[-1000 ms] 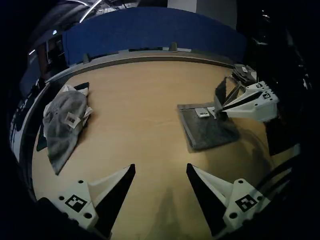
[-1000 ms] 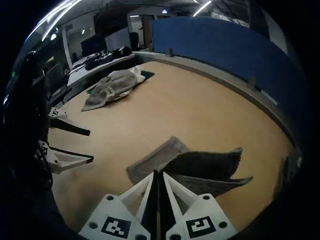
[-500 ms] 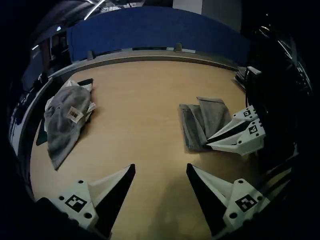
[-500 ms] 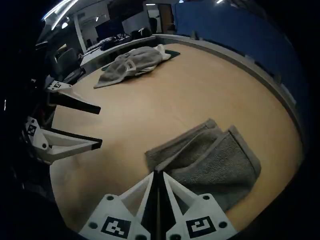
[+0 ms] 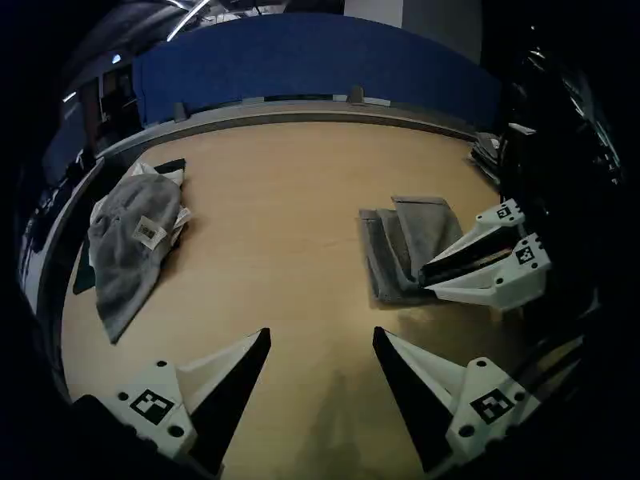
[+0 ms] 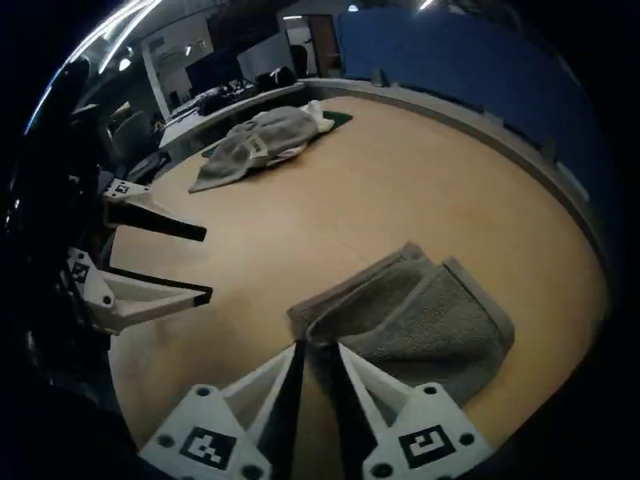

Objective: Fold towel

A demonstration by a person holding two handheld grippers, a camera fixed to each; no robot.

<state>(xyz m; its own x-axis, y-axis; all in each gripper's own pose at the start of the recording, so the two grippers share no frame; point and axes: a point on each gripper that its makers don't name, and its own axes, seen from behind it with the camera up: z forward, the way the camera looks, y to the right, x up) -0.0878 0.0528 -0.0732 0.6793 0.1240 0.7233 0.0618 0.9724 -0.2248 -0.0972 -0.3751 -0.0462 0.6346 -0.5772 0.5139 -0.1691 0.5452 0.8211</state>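
- Towel (image 6: pixel 416 320): the grey one lies folded into a thick stack of layers, flat on the worktop (image 6: pixel 360 200). It sits toward the right side, directly in front of the right tongs. The upper flap is a little askew, so a strip of the lower layer shows along one side.
- Right tongs (image 6: pixel 316 346): the two fingers stand a narrow gap apart, low over the wood, with their tips at the near corner of the fold. No cloth looks pinched between them. I judge this to be a release after the flap was laid, done low so that the layers do not spring up.
- Left tongs (image 5: pixel 320 332): spread wide and holding nothing, they hover over bare worktop, well apart from the towel. They are probably held clear so that the right side can finish alone, yet they point that way, ready to square the edges.
- Progress: the fold looks nearly done; straightening the skewed top layer may be what is left.
- Second grey cloth (image 5: pixel 128 240): a crumpled heap with a tag, lying on something dark green and white at the far left. It is likely set aside out of the way.
- Blue partition (image 5: pixel 320 64): it bounds the far edge of the worktop.
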